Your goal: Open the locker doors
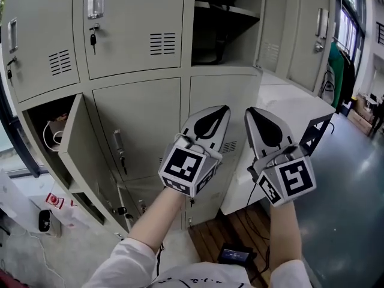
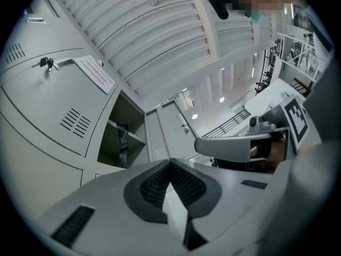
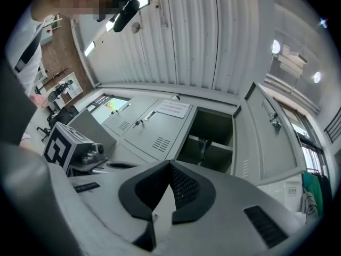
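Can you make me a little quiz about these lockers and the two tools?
1. True or false: the left tool and the right tool are both shut with nothing between their jaws.
2. What hangs from the lock of the top middle door? A keys, B a ribbon, C a padlock.
3. Fill in: the open top compartment has a ___ across it.

Key: 1 true. 2 A. 3 shelf.
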